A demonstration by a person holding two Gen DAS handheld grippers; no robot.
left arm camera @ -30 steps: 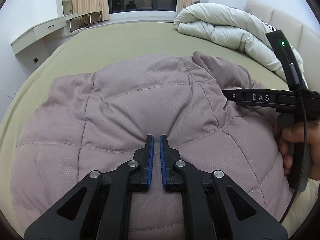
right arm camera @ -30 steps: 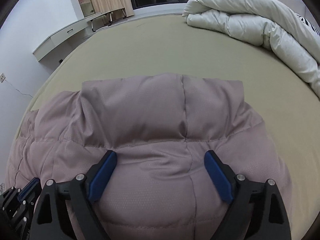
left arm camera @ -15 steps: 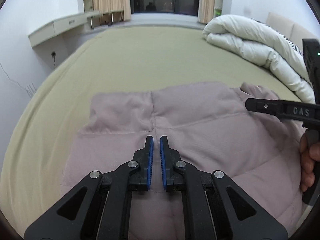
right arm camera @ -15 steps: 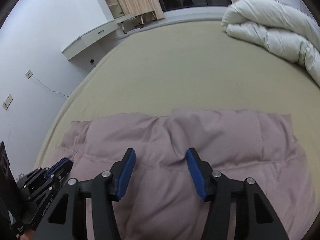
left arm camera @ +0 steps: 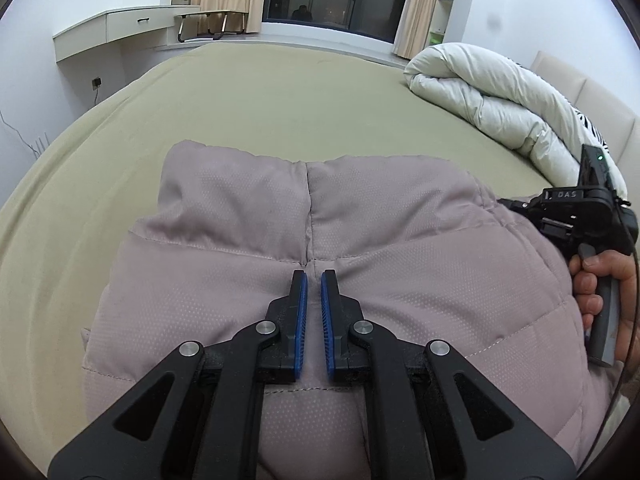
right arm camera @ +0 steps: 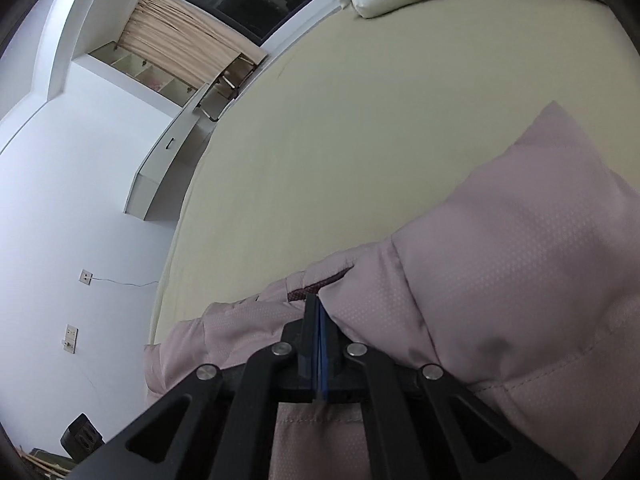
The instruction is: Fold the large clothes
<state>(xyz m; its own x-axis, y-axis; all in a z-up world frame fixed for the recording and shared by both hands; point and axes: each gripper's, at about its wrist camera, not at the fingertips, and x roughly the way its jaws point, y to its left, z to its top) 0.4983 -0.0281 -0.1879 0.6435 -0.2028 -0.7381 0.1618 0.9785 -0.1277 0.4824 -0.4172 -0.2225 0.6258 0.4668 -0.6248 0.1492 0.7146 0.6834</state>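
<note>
- Gripper states first: the left gripper (left arm camera: 314,280) has its blue pads nearly together, and in its own view the mauve fabric shows through the narrow gap, so whether cloth is pinched there cannot be told from that view; it reads as clenched. The right gripper (right arm camera: 319,312) is clamped tight, pads pressed together at an edge of the garment beside a dark maroon strip, seemingly with a thin fold of fabric caught between them.
- The puffer jacket (left arm camera: 400,272), a quilted mauve garment, lies on the bed (left arm camera: 280,92) close to the person, collar end pointing away toward the window, body bunched under both tools.
- The step in hand looks like gathering an edge for a fold. To do it well, the right grip should hold a full layer and not just a slip of the shell, since the padding is slippery and springy; both hands should lift and carry level so the quilted panels land flat, then press out trapped air.
- A hand (left arm camera: 600,292) grips the right tool's handle at the jacket's right side.
- Further off, a rolled white duvet (left arm camera: 492,96) sits at the bed's far right, well apart from the jacket. A desk (left arm camera: 120,28) stands by the wall. The olive sheet ahead is open, so nothing blocks the fold.
</note>
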